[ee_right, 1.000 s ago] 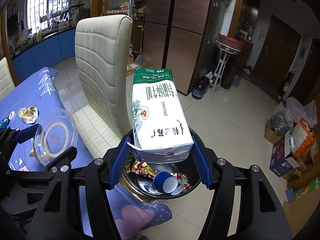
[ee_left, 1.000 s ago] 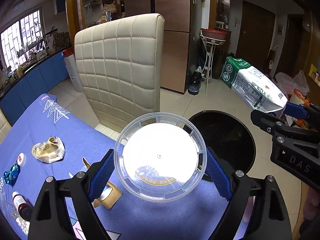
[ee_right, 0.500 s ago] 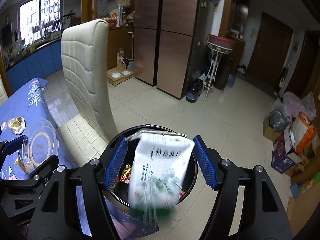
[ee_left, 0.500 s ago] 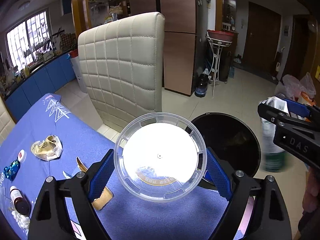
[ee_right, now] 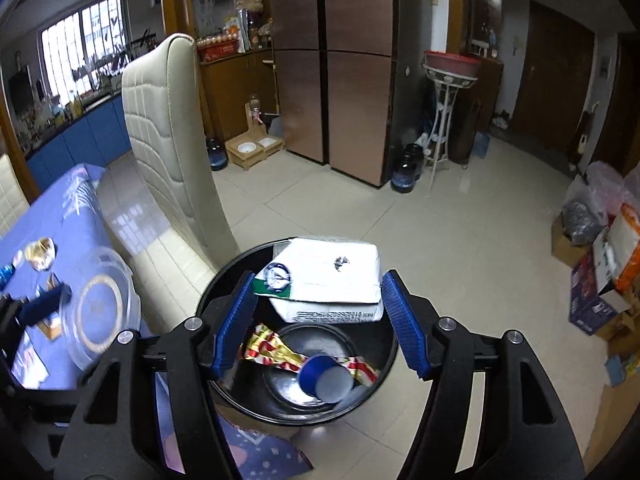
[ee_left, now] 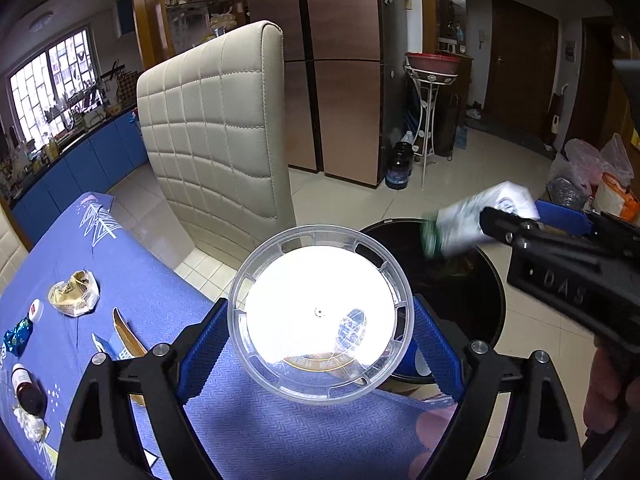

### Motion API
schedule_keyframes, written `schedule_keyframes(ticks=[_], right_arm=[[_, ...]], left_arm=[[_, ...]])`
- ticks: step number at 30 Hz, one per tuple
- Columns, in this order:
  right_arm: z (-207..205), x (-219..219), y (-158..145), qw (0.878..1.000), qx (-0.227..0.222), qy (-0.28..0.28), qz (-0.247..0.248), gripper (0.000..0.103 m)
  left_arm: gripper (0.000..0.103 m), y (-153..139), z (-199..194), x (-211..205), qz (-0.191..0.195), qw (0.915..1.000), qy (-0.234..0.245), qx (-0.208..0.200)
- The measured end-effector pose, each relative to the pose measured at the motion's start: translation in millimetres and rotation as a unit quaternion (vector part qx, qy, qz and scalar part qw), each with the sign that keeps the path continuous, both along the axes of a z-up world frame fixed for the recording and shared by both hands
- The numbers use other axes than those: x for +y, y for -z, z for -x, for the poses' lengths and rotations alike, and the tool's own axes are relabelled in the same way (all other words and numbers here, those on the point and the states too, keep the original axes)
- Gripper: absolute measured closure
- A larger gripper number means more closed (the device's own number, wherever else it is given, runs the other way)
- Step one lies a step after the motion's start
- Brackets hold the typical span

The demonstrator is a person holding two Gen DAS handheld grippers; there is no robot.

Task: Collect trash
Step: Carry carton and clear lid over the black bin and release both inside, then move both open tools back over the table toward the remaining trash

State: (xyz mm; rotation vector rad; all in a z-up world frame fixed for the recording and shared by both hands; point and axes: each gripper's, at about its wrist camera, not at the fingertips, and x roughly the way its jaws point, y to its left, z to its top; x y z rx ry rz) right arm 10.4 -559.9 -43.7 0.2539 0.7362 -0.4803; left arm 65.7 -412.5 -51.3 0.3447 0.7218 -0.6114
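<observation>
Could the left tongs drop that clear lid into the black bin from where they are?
Probably yes. The left tongs hold the clear lid at the table edge, the open bin right beyond. The right tongs hanging over it might crowd the way.

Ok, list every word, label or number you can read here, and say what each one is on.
"DAS": on the body of the right claw, seen in the left wrist view.
Milk carton: lines of print along its side, too small to read.
Clear lid: gold ring logo, too blurred to read.
</observation>
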Motion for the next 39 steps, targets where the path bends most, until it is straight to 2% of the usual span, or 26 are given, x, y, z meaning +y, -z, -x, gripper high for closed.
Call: schedule_keyframes(ticks=[3,5,13,25,26,39], right_arm=[[-2,-5,-1,1.000,-0.010,0.000,-0.009,0.020],[-2,-9,-3,1.000,-0.021,0.000,-0.012,0.020],[3,-14,-1,1.000,-0.006,0.013,0.019,0.025],[23,-43,-4,0.998,-0.010,0.055,0.008,0.025],[24,-44,-5,0.998,-0.012,0.057,0.008,0.025],[27,-33,-4,0.999,-0.012,0.040,0.006,0.025]], left_arm=[[0.018,1,1,-5,-0.007,1.0000,0.001,-0.006],[0.018,1,-1,-8,-0.009,0.9999,0.001,-0.007],[0.018,5,1,-26,-0.009,0.9999,0.009,0.001],[0.013,3,1,-53,-0.001,0.9992,0.033,0.022],[0.010,3,1,-54,-0.001,0.9992,0.033,0.024],[0.009,6,2,-36,-0.001,0.9993,0.015,0.034]])
